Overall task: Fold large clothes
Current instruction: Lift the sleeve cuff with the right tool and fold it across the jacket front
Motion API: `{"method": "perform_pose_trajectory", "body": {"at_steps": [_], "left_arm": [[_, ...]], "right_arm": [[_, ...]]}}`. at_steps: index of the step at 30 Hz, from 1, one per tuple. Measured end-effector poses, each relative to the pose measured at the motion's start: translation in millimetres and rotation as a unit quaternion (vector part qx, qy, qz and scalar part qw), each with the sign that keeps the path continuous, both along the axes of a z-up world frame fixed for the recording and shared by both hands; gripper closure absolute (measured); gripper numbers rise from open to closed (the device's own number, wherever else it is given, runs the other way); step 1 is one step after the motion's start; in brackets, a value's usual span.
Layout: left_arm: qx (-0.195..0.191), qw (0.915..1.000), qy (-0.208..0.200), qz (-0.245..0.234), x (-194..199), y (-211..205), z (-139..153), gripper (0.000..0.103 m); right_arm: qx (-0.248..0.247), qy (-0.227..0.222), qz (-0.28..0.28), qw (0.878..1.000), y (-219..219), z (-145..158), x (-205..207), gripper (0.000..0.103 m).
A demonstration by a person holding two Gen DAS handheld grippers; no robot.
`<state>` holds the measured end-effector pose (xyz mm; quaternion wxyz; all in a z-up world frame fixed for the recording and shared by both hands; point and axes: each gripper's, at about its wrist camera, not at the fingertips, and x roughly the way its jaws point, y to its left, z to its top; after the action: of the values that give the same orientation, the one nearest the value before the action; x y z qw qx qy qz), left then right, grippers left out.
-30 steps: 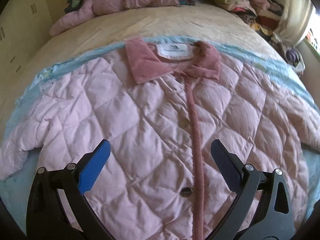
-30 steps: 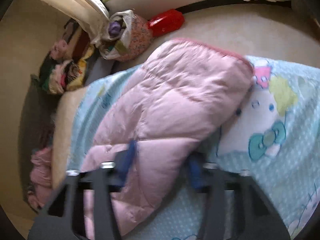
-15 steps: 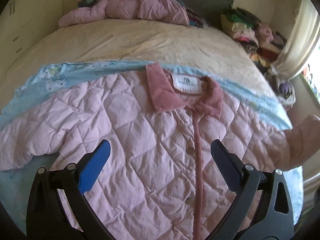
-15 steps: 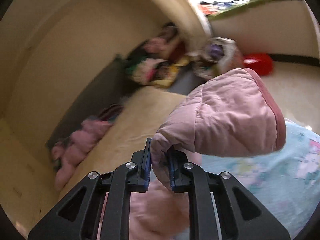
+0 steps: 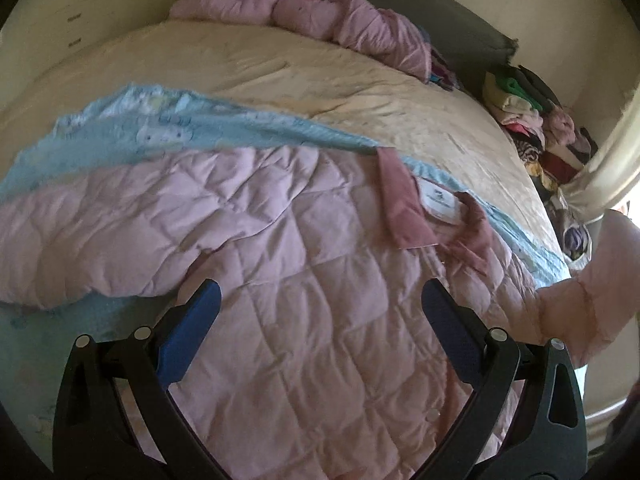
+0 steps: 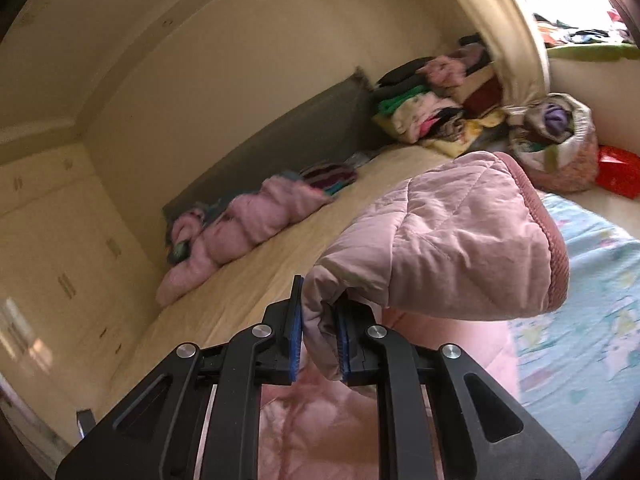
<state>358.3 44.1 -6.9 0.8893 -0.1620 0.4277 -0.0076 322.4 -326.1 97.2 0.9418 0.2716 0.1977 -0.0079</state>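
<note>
While right gripper (image 6: pixel 318 332) pinches pink jacket's (image 5: pixel 312 320) sleeve (image 6: pixel 440 240) aloft, left gripper (image 5: pixel 320 316) spread wide, empty

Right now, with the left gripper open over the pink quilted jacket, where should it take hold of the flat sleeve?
Probably at the sleeve near its outer end, coming from the sleeve's lower edge. That edge lies free on the blue blanket, so the left gripper could likely pinch the fabric there, mirroring the right gripper.

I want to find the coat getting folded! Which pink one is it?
Look at the big bed. On its blue blanket lies the flat pink quilted coat, one sleeve pinched in the right claw. Unlike the crumpled pink heap by the headboard, it shows a darker collar.
</note>
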Motion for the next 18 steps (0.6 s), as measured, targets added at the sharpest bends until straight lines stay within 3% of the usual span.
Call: {"method": "perform_pose_trajectory", "body": {"at_steps": [5, 13, 18], "left_arm": [[-0.04, 0.9989, 0.007, -0.024, 7.3, 3.7, -10.2, 0.009], [-0.115, 0.9924, -0.001, -0.043, 12.7, 16.2, -17.0, 0.009], [-0.118, 0.9908, 0.02, -0.062, 17.2, 6.9, -31.5, 0.009]], "right_arm": [[-0.011, 0.02, 0.052, 0.998, 63.1, -23.3, 17.4, 0.09], [-0.017, 0.092, 0.125, 0.988, 165.0, -91.8, 47.4, 0.089], [0.001, 0.144, 0.134, 0.98, 192.8, -136.3, 44.3, 0.085]]}}
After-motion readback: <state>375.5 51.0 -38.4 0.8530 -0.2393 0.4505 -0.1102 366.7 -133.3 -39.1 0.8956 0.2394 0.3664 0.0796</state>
